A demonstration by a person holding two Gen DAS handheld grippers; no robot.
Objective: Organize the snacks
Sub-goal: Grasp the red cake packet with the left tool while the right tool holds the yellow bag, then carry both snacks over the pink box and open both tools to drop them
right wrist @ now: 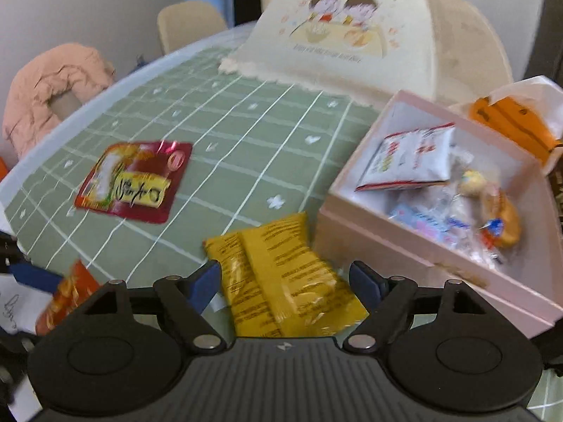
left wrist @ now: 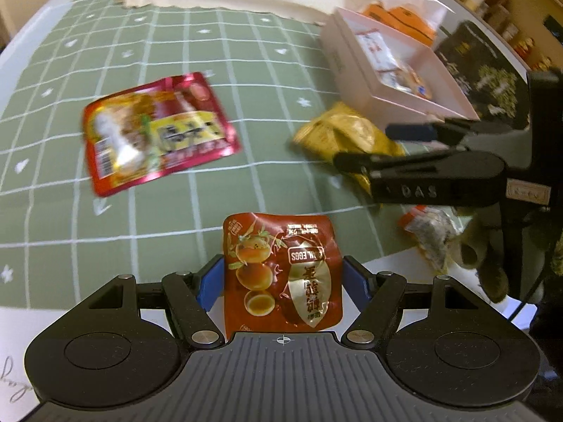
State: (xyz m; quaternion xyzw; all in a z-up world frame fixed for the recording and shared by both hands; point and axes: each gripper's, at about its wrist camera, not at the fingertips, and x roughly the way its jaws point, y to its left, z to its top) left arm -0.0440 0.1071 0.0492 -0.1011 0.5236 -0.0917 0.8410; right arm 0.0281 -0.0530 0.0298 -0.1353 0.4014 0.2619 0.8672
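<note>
Tabletop (right wrist: 246, 147): covered by a green cloth with a white grid; snacks lie scattered on it.
Cover (right wrist: 352, 35): a cream fabric dome with a cartoon of two children, at the far edge of the cloth.
Box (right wrist: 369, 246): pale pink, open-topped, on the right side of the cloth; it holds a white packet (right wrist: 411, 158) and several small wrapped snacks.
Red pack (left wrist: 158, 130): large, foil, flat on the cloth, well apart from the box.
Yellow pack (right wrist: 281, 281): lies just beside the box's near wall, printed back up.
Egg pack (left wrist: 281, 274): red-orange, printed with eggs, near the cloth's front edge.
Left tongs (left wrist: 283, 277): spread, one blue pad on each side of the egg pack; whether the pads touch it cannot be told.
Right tongs (right wrist: 285, 281): spread, the yellow pack between the pads, with a gap on each side.
Orange bag (right wrist: 510, 130): behind the box, partly wrapped in white.
Clear pack (left wrist: 432, 235): small, by the near right edge, under the right tongs' body.
</note>
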